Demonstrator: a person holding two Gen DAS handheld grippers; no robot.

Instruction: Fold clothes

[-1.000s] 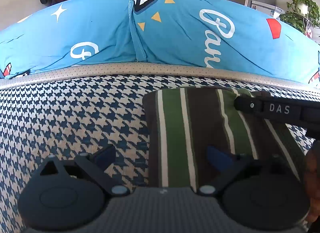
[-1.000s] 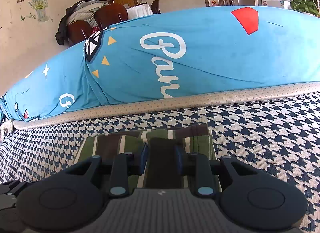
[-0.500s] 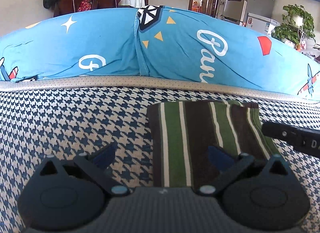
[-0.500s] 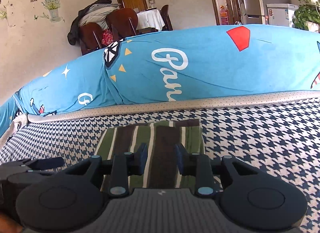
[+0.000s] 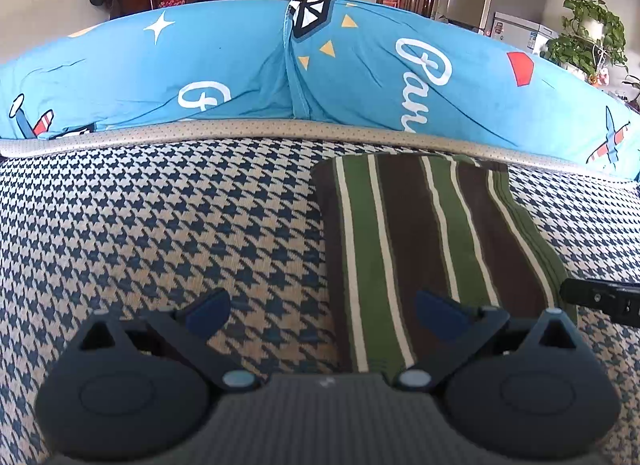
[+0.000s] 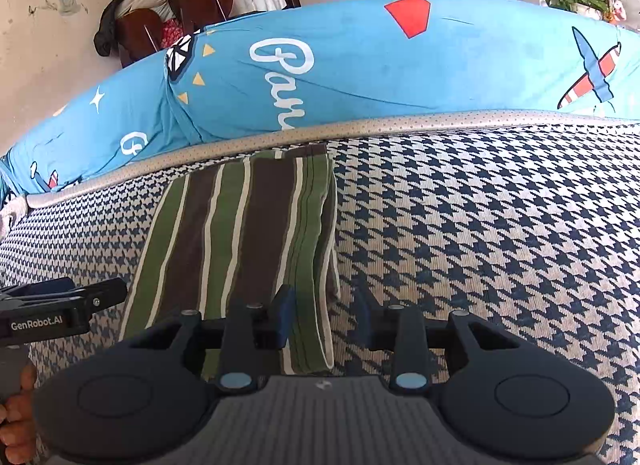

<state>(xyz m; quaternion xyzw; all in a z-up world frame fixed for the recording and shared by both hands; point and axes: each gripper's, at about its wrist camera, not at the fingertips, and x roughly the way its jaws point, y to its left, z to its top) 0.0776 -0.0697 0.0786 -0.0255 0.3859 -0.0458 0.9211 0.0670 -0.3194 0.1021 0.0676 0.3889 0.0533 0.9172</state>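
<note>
Left tool (image 5: 322,307) spread wide (empty), right tool (image 6: 326,315) parted, empty

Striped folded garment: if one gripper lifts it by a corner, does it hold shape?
Probably not. The striped garment is soft knit in loose stacked layers at its right edge, so it would likely droop and unfold. It looks light, and may drag on the textured houndstooth cover.

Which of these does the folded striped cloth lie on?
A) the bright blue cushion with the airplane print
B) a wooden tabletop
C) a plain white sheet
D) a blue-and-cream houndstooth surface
D: the striped cloth lies flat on the houndstooth surface, with the blue cushion behind it, past a beige piped edge.
</note>
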